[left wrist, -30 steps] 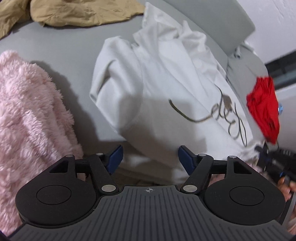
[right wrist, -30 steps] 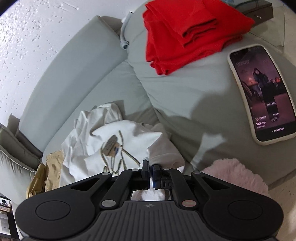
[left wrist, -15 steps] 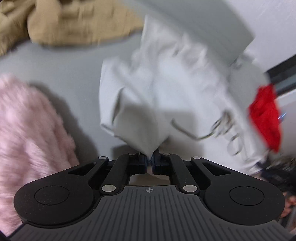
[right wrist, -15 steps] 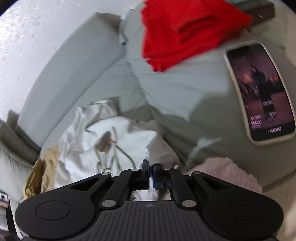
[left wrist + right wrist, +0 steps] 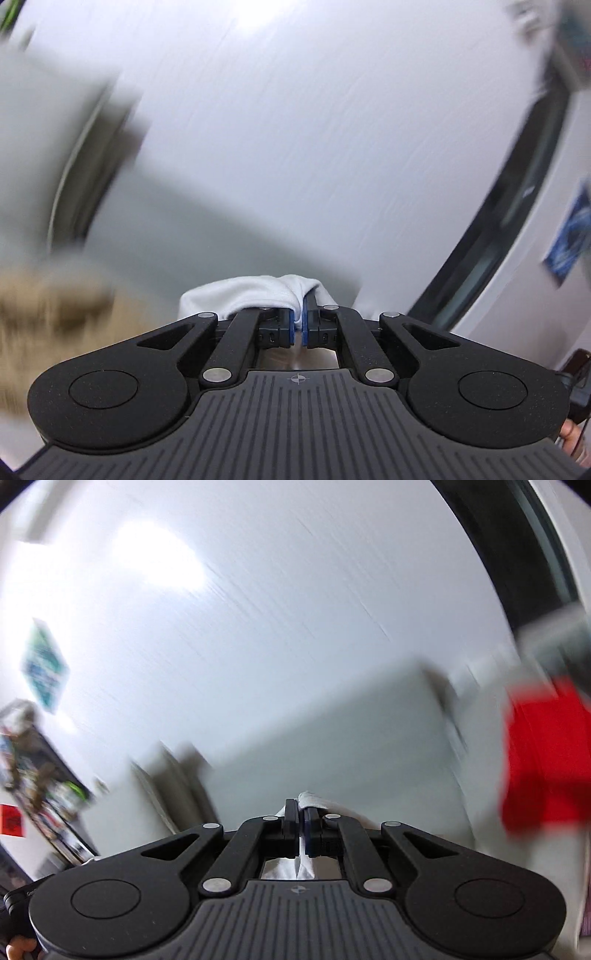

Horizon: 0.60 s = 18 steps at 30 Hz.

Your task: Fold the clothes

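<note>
My left gripper [image 5: 298, 325] is shut on a bunched fold of the white garment [image 5: 255, 293], which bulges over the fingertips in the left wrist view. In the right wrist view my right gripper [image 5: 301, 825] is shut on another edge of the same white garment [image 5: 310, 800], and cloth hangs down between the fingers. Both grippers are held high and point roughly level at a white wall. The rest of the garment hangs below, out of sight. Both views are blurred by motion.
The grey sofa backrest [image 5: 184, 225] lies below the left gripper, with tan clothing [image 5: 48, 306] at lower left. A folded red garment [image 5: 543, 760] sits at the right on the grey sofa arm [image 5: 369, 738]. A dark door frame [image 5: 491, 221] stands to the right.
The left gripper closed on the white garment's edge. Both grippers then rose sharply and tilted up with the cloth, so the views swung from the sofa seat to the wall.
</note>
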Available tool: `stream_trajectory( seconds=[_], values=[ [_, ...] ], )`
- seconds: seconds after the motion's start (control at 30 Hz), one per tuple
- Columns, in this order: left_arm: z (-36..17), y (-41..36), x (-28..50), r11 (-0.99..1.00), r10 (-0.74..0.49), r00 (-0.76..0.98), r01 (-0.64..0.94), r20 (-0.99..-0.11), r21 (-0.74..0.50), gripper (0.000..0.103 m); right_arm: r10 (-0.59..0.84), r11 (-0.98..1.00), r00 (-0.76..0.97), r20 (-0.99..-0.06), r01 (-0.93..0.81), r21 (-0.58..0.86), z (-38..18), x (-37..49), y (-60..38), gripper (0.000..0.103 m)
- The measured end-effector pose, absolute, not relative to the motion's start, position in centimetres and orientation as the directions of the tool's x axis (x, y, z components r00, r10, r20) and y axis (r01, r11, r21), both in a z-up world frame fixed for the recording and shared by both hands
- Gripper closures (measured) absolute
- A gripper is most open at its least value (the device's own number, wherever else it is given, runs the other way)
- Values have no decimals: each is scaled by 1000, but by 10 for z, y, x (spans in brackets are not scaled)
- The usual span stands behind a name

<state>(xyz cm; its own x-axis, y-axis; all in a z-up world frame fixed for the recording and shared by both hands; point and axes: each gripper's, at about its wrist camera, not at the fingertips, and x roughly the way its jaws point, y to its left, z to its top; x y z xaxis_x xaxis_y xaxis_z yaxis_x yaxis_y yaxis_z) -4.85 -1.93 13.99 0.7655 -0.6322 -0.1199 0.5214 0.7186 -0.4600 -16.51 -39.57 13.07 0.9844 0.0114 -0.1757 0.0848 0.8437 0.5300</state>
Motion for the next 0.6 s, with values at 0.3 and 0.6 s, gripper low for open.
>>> stream_trajectory(
  seconds=[0.3,0.6],
  values=[
    [235,21,-98,697,-618,785,578,55,-424,100,14,907,990,139,-71,415,236,-226,-377,97],
    [121,-81,95,792,-577,652,298,-492,-534,100,-74,831,896,-438,298,469,116,-26,-435,98]
  ],
)
